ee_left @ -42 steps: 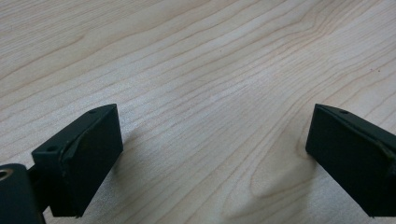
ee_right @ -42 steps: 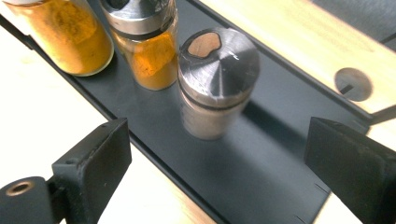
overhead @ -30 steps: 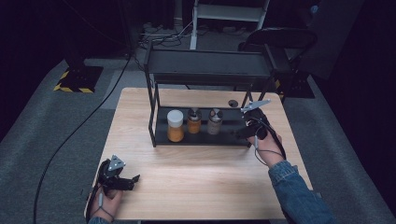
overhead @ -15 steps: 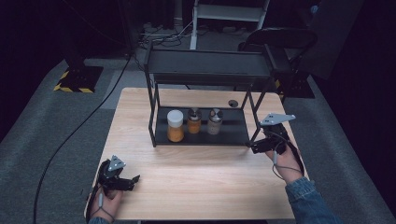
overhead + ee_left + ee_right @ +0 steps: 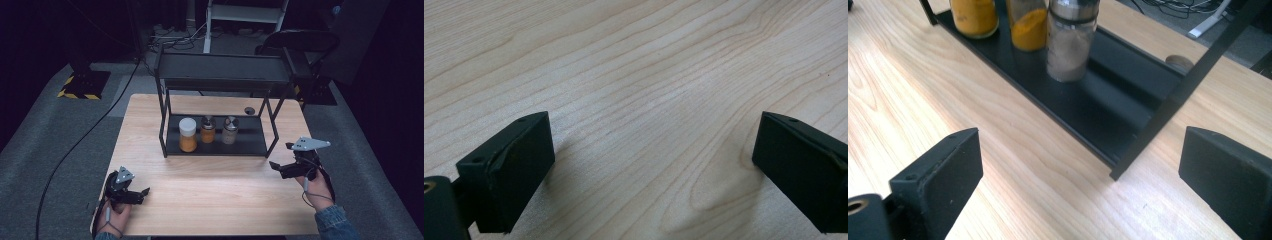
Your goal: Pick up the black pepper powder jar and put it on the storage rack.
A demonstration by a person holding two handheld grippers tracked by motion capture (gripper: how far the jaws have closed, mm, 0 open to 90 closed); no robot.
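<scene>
I am working in what looks like a lab or recording studio set up for staged tabletop work, not a home kitchen. The light wooden table point(image 5: 210, 195) stands alone on grey carpet point(image 5: 60, 145), and the surroundings fall away into darkness. A black cable point(image 5: 85, 135) runs across the floor toward a stand base edged with yellow-and-black hazard tape point(image 5: 82, 85). Behind the table I see a white metal frame point(image 5: 245, 15) with loose cables at its foot, and a dark office chair point(image 5: 300, 42). The only household touch is a black two-tier rack point(image 5: 220, 80) holding three spice jars point(image 5: 207, 131).
</scene>
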